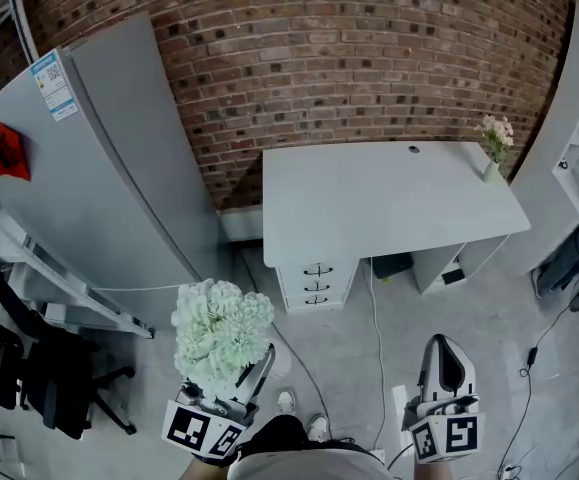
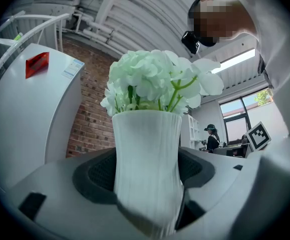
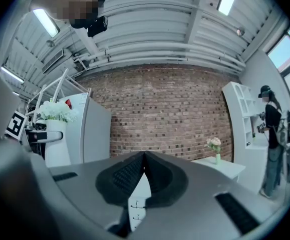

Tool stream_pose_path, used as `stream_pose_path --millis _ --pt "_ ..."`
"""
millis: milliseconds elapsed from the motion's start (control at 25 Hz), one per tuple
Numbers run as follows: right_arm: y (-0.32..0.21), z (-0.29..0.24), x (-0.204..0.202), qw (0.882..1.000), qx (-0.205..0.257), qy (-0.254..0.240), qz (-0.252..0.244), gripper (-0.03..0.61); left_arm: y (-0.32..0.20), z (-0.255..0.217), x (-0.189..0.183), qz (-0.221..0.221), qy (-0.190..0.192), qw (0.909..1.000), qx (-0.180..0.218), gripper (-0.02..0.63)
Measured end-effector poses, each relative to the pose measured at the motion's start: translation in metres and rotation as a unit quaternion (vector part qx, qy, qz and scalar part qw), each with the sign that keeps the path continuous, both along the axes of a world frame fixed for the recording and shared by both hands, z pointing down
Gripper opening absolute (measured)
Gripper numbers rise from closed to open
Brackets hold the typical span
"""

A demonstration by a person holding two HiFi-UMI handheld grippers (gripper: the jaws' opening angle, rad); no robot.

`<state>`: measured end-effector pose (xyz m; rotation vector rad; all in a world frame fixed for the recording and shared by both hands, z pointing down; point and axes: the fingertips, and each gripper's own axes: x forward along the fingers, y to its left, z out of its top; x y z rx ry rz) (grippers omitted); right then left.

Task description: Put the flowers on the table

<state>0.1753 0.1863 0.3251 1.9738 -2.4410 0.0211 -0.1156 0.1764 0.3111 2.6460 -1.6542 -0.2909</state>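
A bunch of white-green flowers [image 1: 219, 328] stands in a ribbed white vase [image 2: 147, 154]. My left gripper [image 1: 227, 393] is shut on that vase, low at the left of the head view, with both pads pressed on its sides. In the left gripper view the blooms [image 2: 155, 84] rise above the jaws. My right gripper [image 1: 445, 346] is shut with nothing in it, its jaws meeting at a point [image 3: 145, 156]. The white table [image 1: 389, 198] lies ahead across the floor, apart from both grippers. In the right gripper view the held flowers [image 3: 54, 111] show at the left.
A small vase of pink flowers [image 1: 496, 143] stands on the table's far right corner. Drawers [image 1: 314, 273] sit under the table. A tall grey cabinet [image 1: 89, 168] is at the left, with black chairs [image 1: 19, 368] near it. Cables cross the floor. A person [image 3: 272, 134] stands by white shelves.
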Motion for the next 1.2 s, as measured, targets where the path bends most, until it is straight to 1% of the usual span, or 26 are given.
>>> stream_pose_path --millis 160,320,640,840,1000,1200 --pt "-0.012 0.001 -0.003 1.0 0.0 0.001 -0.001 0.017 -0.013 0.003 -0.003 0.0 0.003 1.0 -0.002 0.351" --pt "-0.03 0.004 -0.004 1.0 -0.001 0.004 0.006 0.016 -0.037 0.007 -0.004 0.007 0.005 1.0 0.002 0.351" --pt "-0.095 0.002 -0.014 1.0 0.001 0.006 0.025 0.015 -0.113 0.007 -0.013 0.028 0.001 0.9996 0.005 0.351" --pt "-0.143 0.001 -0.029 0.999 -0.001 0.008 0.039 0.015 -0.167 0.008 -0.022 0.044 -0.001 0.999 0.002 0.351" --pt "-0.179 -0.001 -0.044 0.999 -0.002 0.017 0.046 0.015 -0.206 0.009 -0.032 0.057 0.005 0.9984 0.004 0.351" --pt "-0.204 0.0 -0.064 0.998 -0.011 0.032 0.05 0.016 -0.24 0.017 -0.043 0.076 0.014 0.997 0.003 0.351"
